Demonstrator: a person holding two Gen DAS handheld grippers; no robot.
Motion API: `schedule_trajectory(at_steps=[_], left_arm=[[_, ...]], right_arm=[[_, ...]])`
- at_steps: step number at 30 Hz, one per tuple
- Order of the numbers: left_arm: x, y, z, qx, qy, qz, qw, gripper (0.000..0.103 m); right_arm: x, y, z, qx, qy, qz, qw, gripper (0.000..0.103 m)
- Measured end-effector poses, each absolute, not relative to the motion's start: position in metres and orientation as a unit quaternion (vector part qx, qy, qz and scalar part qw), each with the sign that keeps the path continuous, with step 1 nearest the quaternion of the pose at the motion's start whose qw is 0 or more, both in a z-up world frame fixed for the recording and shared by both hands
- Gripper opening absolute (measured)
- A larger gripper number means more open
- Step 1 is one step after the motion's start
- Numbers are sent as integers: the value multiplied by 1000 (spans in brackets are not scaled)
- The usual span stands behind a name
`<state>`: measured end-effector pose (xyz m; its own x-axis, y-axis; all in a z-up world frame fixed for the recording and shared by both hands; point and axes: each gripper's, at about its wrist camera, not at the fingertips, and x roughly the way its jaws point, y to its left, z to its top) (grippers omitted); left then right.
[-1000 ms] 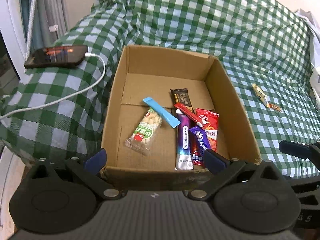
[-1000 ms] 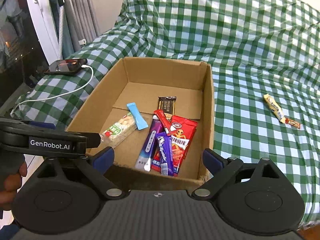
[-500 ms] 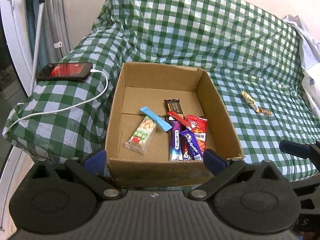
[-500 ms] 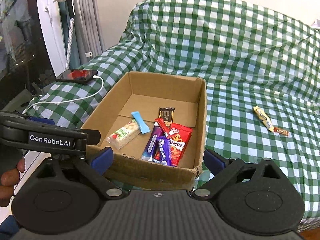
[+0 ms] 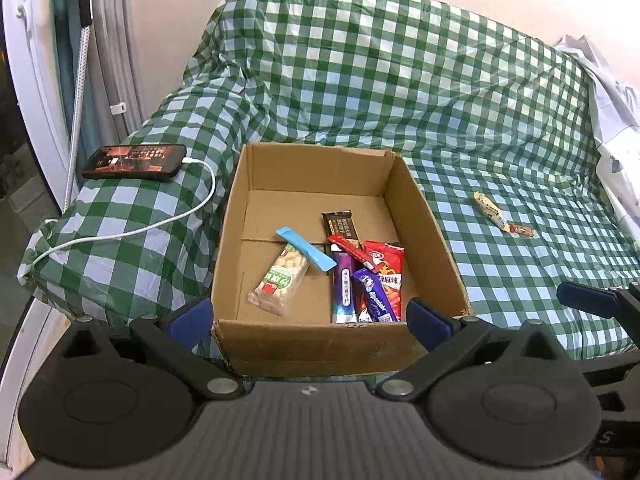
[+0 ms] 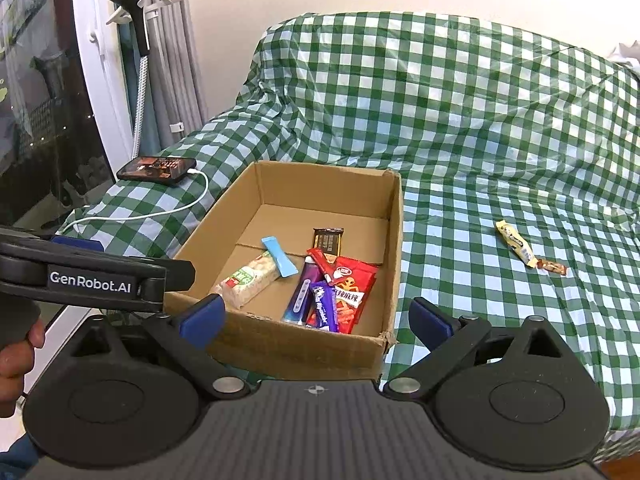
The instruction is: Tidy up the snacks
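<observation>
Loose snacks: a yellow-wrapped bar (image 6: 515,243) and a small brown-red candy (image 6: 552,267) lie end to end on the checked bed cover (image 6: 480,184), well apart from the box, on its right.
Box: the cardboard box (image 6: 394,240) sits open on the cover and already holds several packets, among them a red packet (image 6: 354,292) and a purple bar (image 6: 323,312).
Right hand-held gripper (image 6: 316,318): fingers spread apart, holding nothing, hovering at the box's near edge.
Left hand-held gripper (image 5: 310,316): likewise apart and empty, in front of the box.
Step in hand: probably fetching the two stray snacks.
How to do it well: use the right side, come down across the bar's narrow width, press lightly into the soft cover, close on the wrapper's middle.
Risk: pinching cloth along with the wrapper.
</observation>
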<state>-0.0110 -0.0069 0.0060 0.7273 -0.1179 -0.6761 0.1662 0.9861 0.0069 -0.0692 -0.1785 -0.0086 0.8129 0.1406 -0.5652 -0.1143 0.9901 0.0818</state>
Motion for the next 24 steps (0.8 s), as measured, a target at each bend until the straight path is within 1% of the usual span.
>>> schedule_trajectory(at_steps=[14, 24], left_arm=[[-4, -28, 7, 62, 365, -83, 925, 103], [18, -73, 11, 100, 370, -111, 917, 103]], right_arm=[[-70, -197, -12, 51, 293, 59, 953, 98], [-63, -239, -24, 79, 291, 23, 953, 98]])
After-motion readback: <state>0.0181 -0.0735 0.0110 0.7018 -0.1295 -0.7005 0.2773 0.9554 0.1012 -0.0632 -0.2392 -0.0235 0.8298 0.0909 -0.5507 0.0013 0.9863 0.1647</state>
